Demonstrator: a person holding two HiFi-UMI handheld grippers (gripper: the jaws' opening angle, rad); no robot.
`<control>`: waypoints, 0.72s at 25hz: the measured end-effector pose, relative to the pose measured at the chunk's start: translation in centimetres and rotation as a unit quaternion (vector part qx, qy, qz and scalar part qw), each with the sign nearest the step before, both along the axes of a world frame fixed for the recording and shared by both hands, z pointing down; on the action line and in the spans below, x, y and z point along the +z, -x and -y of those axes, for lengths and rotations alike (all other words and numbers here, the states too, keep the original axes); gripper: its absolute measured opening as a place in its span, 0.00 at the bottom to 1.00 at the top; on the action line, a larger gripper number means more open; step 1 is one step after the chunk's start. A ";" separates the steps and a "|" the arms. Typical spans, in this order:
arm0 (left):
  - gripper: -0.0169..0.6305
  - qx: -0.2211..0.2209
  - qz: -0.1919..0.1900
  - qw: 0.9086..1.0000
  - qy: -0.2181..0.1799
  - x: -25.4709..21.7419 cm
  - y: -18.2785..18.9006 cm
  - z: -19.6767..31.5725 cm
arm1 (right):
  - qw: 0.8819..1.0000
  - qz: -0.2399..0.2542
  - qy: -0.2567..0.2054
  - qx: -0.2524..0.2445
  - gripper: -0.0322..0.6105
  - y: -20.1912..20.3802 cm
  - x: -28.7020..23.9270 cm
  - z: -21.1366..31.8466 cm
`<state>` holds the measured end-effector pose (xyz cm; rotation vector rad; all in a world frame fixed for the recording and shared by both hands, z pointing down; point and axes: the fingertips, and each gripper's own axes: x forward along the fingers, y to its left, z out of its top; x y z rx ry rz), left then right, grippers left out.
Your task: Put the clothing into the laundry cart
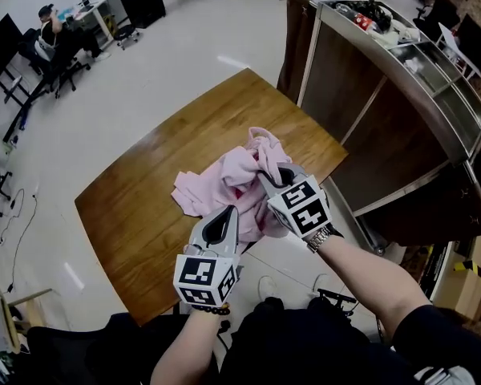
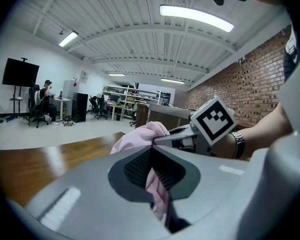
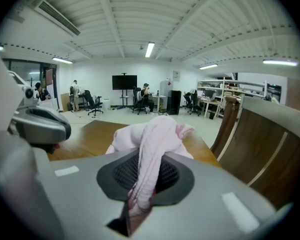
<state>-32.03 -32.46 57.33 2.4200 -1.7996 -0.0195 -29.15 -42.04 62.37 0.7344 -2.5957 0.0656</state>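
Note:
A pink garment [image 1: 232, 179] lies bunched on the wooden table [image 1: 144, 207], near its right front edge. My left gripper [image 1: 227, 215] is shut on the garment's near side; in the left gripper view pink cloth [image 2: 157, 189] fills the gap between the jaws. My right gripper [image 1: 266, 176] is shut on a raised fold at the top of the heap. The right gripper view shows that fold [image 3: 152, 144] running up between the jaws. The two grippers sit close together, left nearer to me. A tall brown-sided cart [image 1: 385, 127] stands just right of the table.
The cart's open top [image 1: 433, 70] holds some items at its far end. A person sits at a desk [image 1: 52, 34] at the far left, among office chairs. Cables and stands lie on the floor at the left [image 1: 4, 207].

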 end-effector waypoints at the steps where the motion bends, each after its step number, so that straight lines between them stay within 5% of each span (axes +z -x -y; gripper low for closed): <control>1: 0.03 0.004 0.001 1.000 -0.003 -0.6 -0.3 0.0 | 1.000 0.009 -0.005 0.003 0.12 -0.5 -1.3 -0.1; 18: 0.03 0.098 0.020 0.993 -0.061 -12.0 -10.0 -3.8 | 0.976 0.132 -0.156 0.071 0.12 -13.5 -27.7 -7.0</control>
